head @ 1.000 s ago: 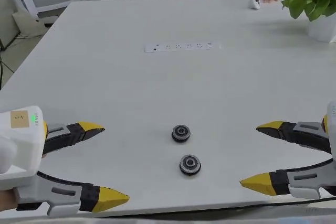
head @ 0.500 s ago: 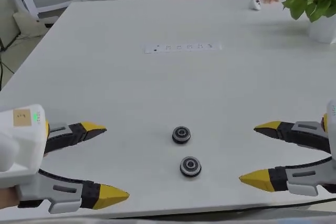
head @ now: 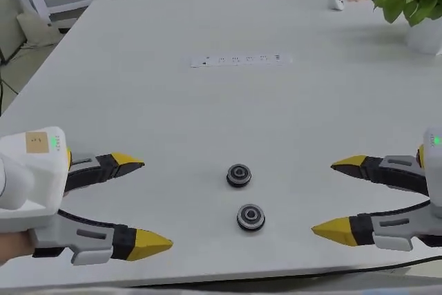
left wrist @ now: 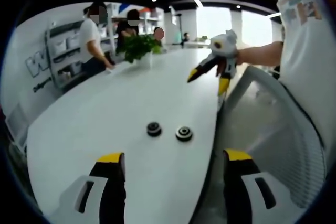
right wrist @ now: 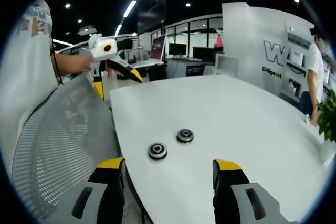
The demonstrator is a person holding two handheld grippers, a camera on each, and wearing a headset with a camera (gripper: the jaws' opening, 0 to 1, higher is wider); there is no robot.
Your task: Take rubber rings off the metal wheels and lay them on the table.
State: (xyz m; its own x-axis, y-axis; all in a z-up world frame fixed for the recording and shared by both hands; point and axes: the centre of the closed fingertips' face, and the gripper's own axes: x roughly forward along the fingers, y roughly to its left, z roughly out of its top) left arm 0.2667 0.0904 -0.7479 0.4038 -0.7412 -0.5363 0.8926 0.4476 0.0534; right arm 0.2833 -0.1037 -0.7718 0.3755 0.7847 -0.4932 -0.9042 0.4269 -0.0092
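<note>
Both grippers have edged slightly inward since a second ago; the wheels have not shifted. Two metal wheels lie flat on the table (head: 207, 115) near its front edge, bores facing up, round with no long axis: the near wheel (head: 251, 217), and the far wheel (head: 239, 175) at its 12 o'clock. Their dark rims seem to be the rubber rings (head: 239, 218), still on. The left gripper (head: 155, 204) sits at 9 o'clock and the right gripper (head: 323, 196) at 3 o'clock, each with jaws wide apart and empty.

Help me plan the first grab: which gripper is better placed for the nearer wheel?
Right, probably, narrowly. The right gripper is open, its tips closer to the nearer wheel than the left gripper, also open.
</note>
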